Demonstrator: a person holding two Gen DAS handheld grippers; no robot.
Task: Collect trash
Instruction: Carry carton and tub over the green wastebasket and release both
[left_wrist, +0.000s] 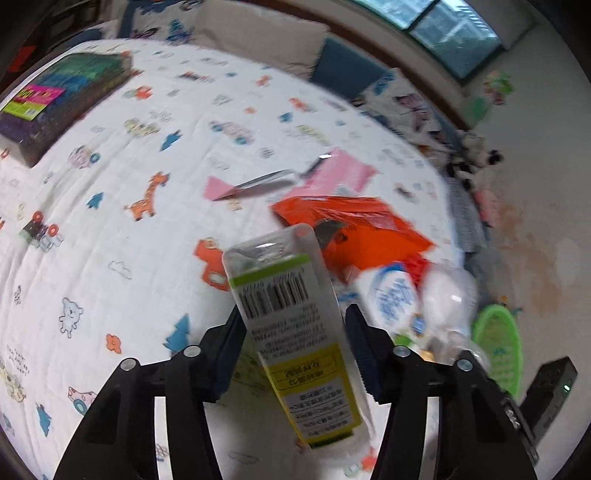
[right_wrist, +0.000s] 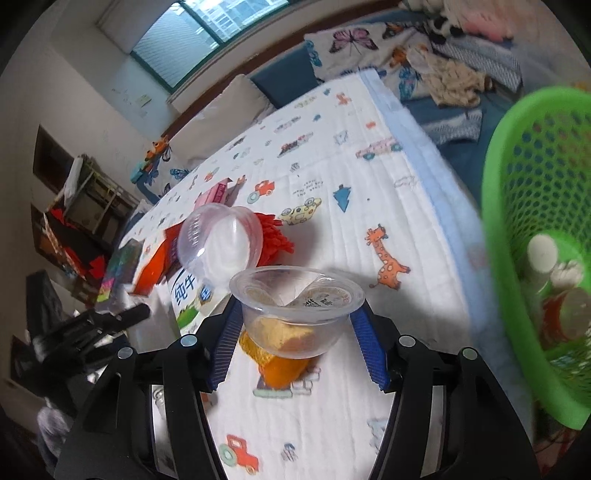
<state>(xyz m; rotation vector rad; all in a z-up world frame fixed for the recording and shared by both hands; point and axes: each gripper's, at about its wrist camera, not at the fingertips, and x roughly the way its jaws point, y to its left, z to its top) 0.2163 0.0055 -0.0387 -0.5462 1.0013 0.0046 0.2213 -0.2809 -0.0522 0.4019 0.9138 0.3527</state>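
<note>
A plastic bottle (left_wrist: 291, 325) is clamped between the pads of the left gripper (left_wrist: 295, 339), tilted above the bed (left_wrist: 110, 229). A clear cup (right_wrist: 295, 314) holding crumbs is pinched by the right gripper (right_wrist: 297, 332), with the green basket (right_wrist: 517, 221) at the right. More trash is left on the bed: an orange wrapper (left_wrist: 369, 229) and a milk carton (right_wrist: 188, 299). The tilted bottle could be slipped loose by its smooth wall; crumbs could be spilled if the cup is tipped.

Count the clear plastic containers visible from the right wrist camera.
2. A clear plastic cup sits between the right tongs, near the frame's centre. A clear dome-shaped capsule lies behind it on the patterned sheet. More may be hidden inside the green basket.
</note>
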